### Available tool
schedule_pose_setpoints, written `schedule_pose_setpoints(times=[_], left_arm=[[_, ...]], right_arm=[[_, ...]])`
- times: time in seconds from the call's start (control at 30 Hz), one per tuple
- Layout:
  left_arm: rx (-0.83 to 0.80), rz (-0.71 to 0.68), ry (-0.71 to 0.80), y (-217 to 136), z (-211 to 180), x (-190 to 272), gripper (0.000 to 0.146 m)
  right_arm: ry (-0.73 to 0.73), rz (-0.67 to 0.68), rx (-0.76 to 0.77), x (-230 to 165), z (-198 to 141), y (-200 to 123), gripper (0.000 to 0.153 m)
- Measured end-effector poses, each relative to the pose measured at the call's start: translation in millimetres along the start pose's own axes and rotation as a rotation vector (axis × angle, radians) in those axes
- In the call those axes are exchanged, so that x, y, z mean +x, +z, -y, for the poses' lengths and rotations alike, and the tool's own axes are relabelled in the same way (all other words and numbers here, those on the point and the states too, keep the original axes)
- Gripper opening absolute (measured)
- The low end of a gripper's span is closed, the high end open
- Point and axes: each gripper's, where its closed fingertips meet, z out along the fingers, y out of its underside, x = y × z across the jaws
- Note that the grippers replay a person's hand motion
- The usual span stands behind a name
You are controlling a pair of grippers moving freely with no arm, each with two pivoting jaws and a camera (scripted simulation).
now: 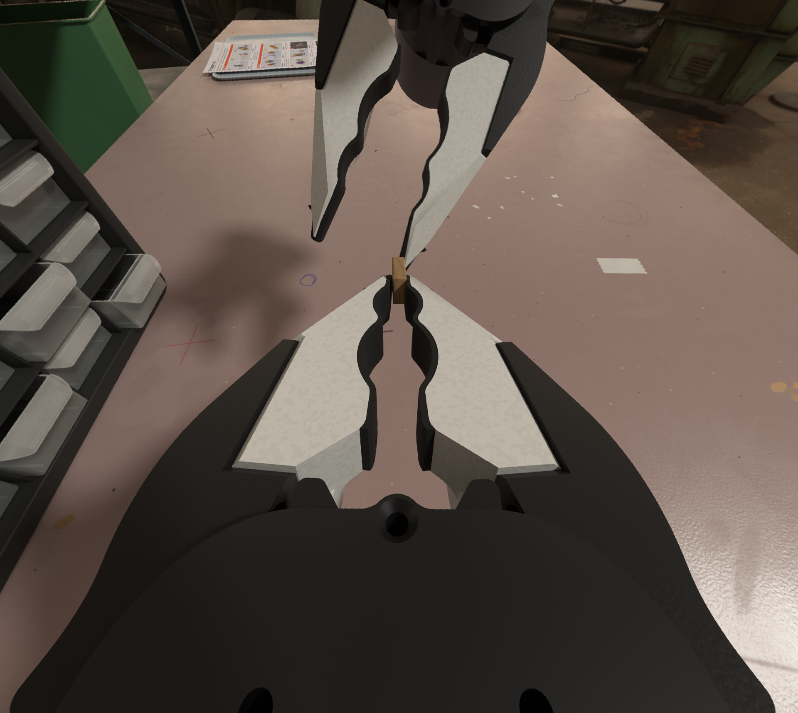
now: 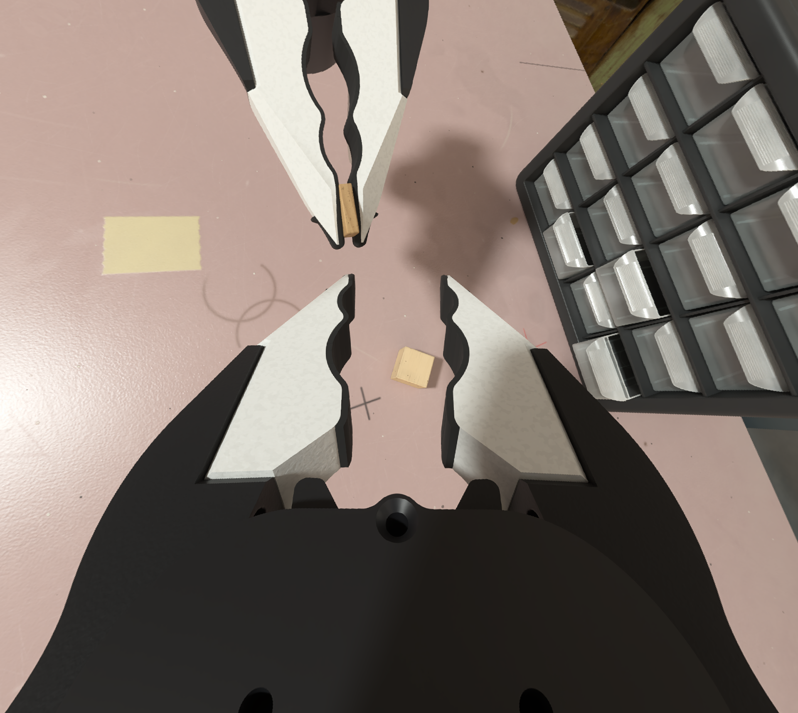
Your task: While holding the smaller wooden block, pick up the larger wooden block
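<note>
Holding the smaller wooden block pinched between its fingertips, our left gripper has the first half of the task done; in the right wrist view the same gripper hangs at twelve o'clock with the thin block standing on end between its closed tips, clear of the pink table. We judge the step in hand to be the approach to the larger wooden block, which lies flat on the table. Our right gripper hovers above it with fingers wide and empty. The block shows between the two fingers in that view, nearer the one at three o'clock and back from the tips, towards six o'clock. From the left wrist view the right gripper hangs at twelve o'clock, tips pointing down, one tip just beside the held block. Next, we think, the right gripper must centre over the cube, descend until its tips straddle it, then close. It must stay clear of the drawer cabinet at three o'clock and of the left gripper's tips.
</note>
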Motion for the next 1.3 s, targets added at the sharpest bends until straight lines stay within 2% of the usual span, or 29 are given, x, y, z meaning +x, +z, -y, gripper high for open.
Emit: schedule_pose_setpoints(times=[0.33,0.47,0.53,0.6,0.73,0.8,0.93,1.07,1.13,1.2,1.23,1.3], left_arm=[[-0.006,0.009,-0.027,-0.9,-2.4,-2.5,0.004],[-0.011,0.006,-0.022,-1.4,-2.8,-0.3,0.004],[-0.015,-0.02,-0.035,4.1,-3.7,4.3,0.004],[-0.056,-0.053,-0.036,11.6,-9.0,8.6,0.004],[-0.049,-0.016,-0.082,6.7,-7.1,-0.9,0.005],[-0.037,0.004,-0.06,2.9,-5.4,-3.2,0.005],[-0.006,-0.013,-0.11,-5.6,-1.2,-5.1,0.005],[0.061,-0.041,-0.201,-23.0,7.4,-9.0,0.004],[0.066,-0.002,-0.215,-39.2,9.3,-15.7,0.005],[0.079,0.072,-0.226,-61.7,13.1,-25.5,0.004],[0.091,0.124,-0.229,-74.9,15.6,-31.2,0.005],[0.121,0.227,-0.236,-102.9,21.0,-41.0,0.005]], right_arm=[[0.052,-0.041,-0.011,7.7,-0.4,4.7,0.05],[0.05,-0.034,-0.018,7.5,-0.4,5.5,0.048],[0.034,-0.098,-0.048,14.5,-6.3,6.8,0.035],[-0.015,-0.043,-0.092,4.6,-11.3,13.1,0.032],[-0.081,-0.156,-0.11,12.8,-9.3,11.0,0.048],[-0.034,-0.121,-0.083,10.8,-4.9,8.4,0.056],[0.013,-0.101,0.055,11.2,15.5,-6.4,0.058],[0.029,-0.076,0.294,7.8,51.8,-43.3,0.062],[0.047,-0.099,0.449,12.7,68.2,-73.9,0.063],[0.109,-0.104,0.535,21.0,68.6,-97.4,0.063],[0.143,-0.092,0.507,24.9,59.1,-99.2,0.062],[0.197,-0.045,0.304,28.2,22.1,-82.7,0.061]])
